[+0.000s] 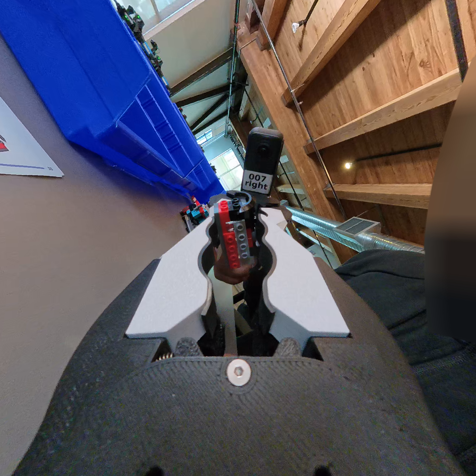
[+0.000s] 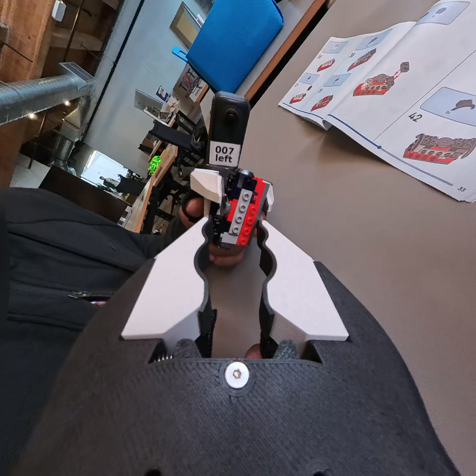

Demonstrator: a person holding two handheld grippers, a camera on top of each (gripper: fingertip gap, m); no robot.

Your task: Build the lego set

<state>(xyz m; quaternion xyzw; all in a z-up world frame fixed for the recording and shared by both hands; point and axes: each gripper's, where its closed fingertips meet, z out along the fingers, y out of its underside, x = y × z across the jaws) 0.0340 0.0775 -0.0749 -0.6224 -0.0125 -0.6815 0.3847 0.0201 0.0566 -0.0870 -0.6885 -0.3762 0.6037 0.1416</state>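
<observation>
Two tools: facing each other, tips meeting on one lego model, lifted above the tabletop.
Left tool [image 1: 235, 226]: white fingers [image 1: 180, 270] closed onto the lego model [image 1: 235, 235] near its far end; also seen from the other side [image 2: 231, 190], gripping the same model.
Right tool [image 2: 233, 231]: fingers [image 2: 291, 278] narrowed at the tips around the near end of the lego model [image 2: 240, 217]; contact on the right finger visible, on the left finger hard to tell.
Lego model: red and grey studded bricks with black parts, standing on its end between the tips.
Cameras: one black camera [image 1: 261, 154] on top of the right tool, one [image 2: 228, 121] on the left tool, each with a white label.
Booklet [image 2: 391, 103]: open on the grey-brown tabletop [image 2: 322, 231], well apart from the tools, with pictures of red models.
Blue bin [image 1: 103, 85]: on the tabletop [image 1: 77, 257], beside a white page [image 1: 23, 152].
Small parts [image 1: 195, 210]: far off on the tabletop, red and teal, too small to tell.
</observation>
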